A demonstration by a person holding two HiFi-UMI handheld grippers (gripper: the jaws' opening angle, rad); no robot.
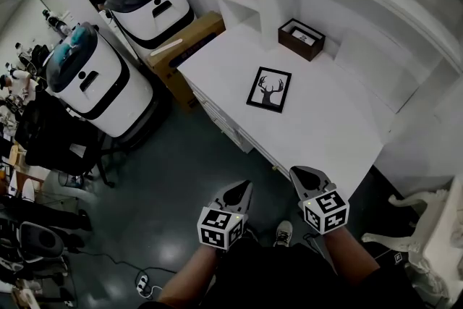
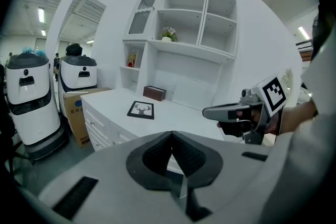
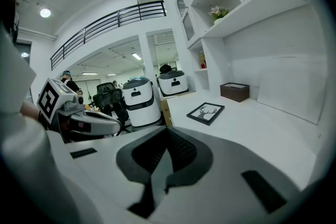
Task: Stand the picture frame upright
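Left gripper (image 1: 241, 192), right gripper (image 1: 305, 176) closed, aimed at desk (image 1: 325, 134) (picture frame (image 1: 269, 90) flat).

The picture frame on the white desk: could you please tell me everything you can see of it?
The picture frame is a rectangle with a thin black border around a white print of a black antlered deer head. It lies flat, face up, near the middle of the white desk, slightly askew to its front edge. Only the desk top touches it; the dark brown box behind it stands apart.
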